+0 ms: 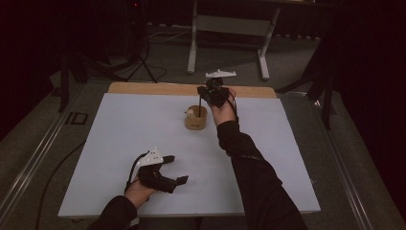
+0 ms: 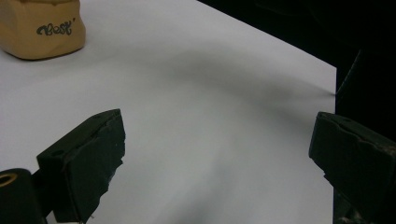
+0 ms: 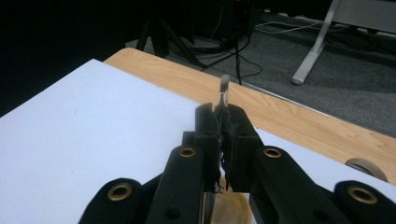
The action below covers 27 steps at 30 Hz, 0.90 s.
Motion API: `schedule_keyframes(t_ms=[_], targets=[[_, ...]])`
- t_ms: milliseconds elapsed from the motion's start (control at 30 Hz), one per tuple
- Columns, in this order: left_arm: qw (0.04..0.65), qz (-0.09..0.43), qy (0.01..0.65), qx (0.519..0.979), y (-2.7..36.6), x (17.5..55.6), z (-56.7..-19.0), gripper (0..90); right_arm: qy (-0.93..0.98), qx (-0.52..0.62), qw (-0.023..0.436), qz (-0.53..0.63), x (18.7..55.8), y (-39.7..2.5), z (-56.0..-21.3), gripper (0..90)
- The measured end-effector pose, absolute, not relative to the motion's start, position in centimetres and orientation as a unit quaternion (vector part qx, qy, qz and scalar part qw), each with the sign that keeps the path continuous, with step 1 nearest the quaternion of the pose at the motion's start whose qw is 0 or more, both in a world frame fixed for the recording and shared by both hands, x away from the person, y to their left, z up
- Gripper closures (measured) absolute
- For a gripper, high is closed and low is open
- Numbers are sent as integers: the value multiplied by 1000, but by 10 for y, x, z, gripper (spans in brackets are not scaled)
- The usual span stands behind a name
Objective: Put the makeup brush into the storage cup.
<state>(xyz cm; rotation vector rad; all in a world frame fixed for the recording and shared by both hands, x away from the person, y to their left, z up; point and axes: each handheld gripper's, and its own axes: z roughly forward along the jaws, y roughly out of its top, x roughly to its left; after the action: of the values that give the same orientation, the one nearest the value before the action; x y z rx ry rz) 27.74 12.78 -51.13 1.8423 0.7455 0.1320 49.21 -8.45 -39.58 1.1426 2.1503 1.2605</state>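
**Thin stick held over the cup, left tongs idle**

Nearest the high camera is my left gripper (image 1: 176,168), resting low on the white sheet (image 1: 119,143) near the front edge. Its jaws stand wide apart with nothing between them; in the left gripper view I see bare sheet between them and the tan cup (image 2: 42,28) off at the top left, well apart.

My right gripper (image 1: 209,91) hangs just above the cup (image 1: 196,118), at the far side of the sheet. In the right gripper view its jaws are pressed together on a thin stick (image 3: 223,93), whose pale tip stands up past the jaw ends. In the high view a dark length of the stick (image 1: 198,106) runs down into the cup. Something small and white (image 1: 190,113) sits at the cup's rim; I cannot tell what it is.

I judge the risk to be the cup: it looks light, and a sideways pull on the stick could tip it or drag it along. The grip is narrow too, so the stick may swivel between the jaws.

For room, the wooden table edge (image 1: 163,88) lies close behind the cup, so I have little slack going forward. Left, right and toward me the sheet is open.
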Motion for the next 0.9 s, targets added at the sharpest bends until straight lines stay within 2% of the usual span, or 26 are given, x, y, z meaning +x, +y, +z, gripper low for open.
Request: schedule_keyframes(t_ms=[900], targets=[[544, 52, 313, 777, 128, 277, -512, 41, 777, 422, 181, 431, 492, -86, -423, 842]])
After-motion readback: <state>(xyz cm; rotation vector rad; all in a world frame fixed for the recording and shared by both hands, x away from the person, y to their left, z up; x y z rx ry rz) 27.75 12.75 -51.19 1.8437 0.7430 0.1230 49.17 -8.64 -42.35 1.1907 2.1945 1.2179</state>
